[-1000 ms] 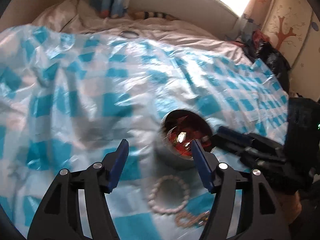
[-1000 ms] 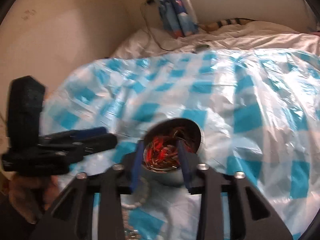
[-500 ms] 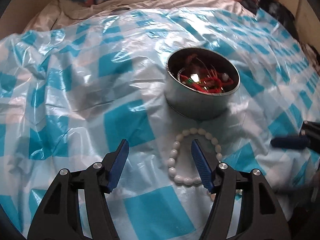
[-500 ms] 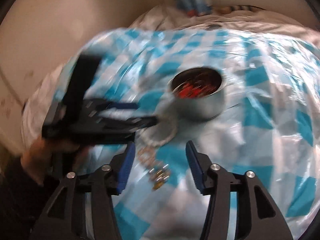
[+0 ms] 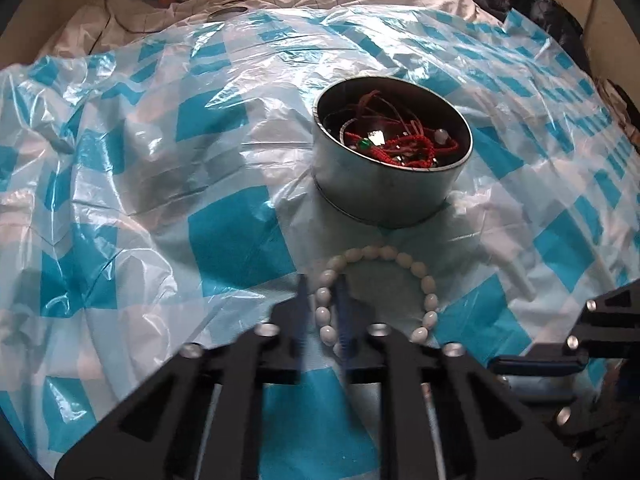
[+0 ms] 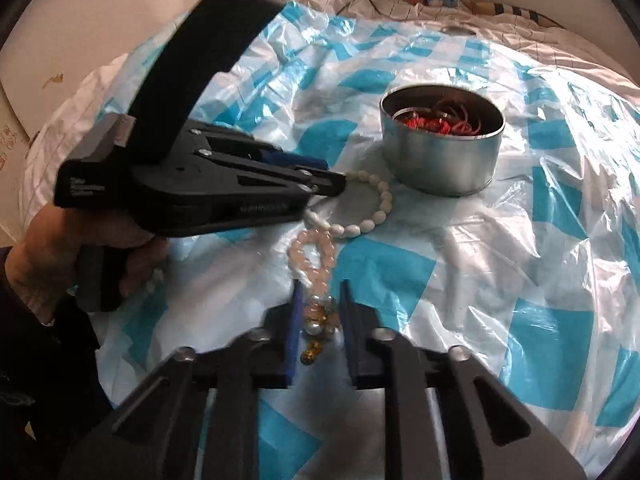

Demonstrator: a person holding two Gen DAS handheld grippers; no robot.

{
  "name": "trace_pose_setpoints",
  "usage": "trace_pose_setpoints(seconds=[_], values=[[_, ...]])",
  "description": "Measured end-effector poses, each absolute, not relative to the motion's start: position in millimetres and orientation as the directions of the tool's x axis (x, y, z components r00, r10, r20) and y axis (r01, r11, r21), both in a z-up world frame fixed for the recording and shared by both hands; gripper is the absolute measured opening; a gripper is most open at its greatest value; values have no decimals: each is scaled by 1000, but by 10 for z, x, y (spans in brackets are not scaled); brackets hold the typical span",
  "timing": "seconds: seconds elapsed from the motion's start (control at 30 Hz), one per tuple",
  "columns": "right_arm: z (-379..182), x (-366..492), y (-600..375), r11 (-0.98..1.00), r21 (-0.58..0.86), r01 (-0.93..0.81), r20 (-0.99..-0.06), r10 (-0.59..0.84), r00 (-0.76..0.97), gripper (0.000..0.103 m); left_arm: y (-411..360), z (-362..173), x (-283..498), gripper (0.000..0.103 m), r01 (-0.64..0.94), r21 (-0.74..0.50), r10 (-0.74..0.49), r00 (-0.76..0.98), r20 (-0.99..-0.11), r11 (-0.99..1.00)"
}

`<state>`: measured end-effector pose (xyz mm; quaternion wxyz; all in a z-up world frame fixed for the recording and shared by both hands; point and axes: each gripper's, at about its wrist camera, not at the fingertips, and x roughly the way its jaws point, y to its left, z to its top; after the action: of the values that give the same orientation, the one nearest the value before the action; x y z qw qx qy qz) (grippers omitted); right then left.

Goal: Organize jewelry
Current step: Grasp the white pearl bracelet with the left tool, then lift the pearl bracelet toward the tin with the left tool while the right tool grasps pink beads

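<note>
Both bracelets lie on the bed's checked plastic sheet (image 5: 224,240), near the tin (image 5: 384,188) — ready for dropping in. Left hand-held gripper (image 5: 323,312) pinches the white bracelet (image 5: 400,258); right hand-held gripper (image 6: 319,312) clamps the pink bracelet (image 6: 316,264).

Glossy crinkled plastic sheet (image 5: 224,236); smooth dull metal tin (image 5: 384,196); glossy white bead bracelet (image 5: 400,258).

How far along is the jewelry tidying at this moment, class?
Done: red cords already lie in the metal tin. In hand: the left gripper is shut on the white bead bracelet; the right gripper is shut on the pink bead bracelet. Left: both bracelets are on the checked plastic sheet, not yet in the tin.
</note>
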<state>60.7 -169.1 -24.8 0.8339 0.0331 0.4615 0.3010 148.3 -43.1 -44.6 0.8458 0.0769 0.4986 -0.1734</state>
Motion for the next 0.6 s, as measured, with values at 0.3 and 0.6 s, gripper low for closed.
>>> trace_pose_setpoints(seconds=[0.3, 0.6], values=[[-151, 522, -1768, 801, 409, -438, -697, 583, 417, 3, -144, -152, 1440, 6, 331, -203, -350, 481, -804, 921], [-341, 677, -1688, 844, 346, -411, -760, 509, 404, 38, -196, -322, 1495, 7, 323, -146, -287, 449, -846, 935]])
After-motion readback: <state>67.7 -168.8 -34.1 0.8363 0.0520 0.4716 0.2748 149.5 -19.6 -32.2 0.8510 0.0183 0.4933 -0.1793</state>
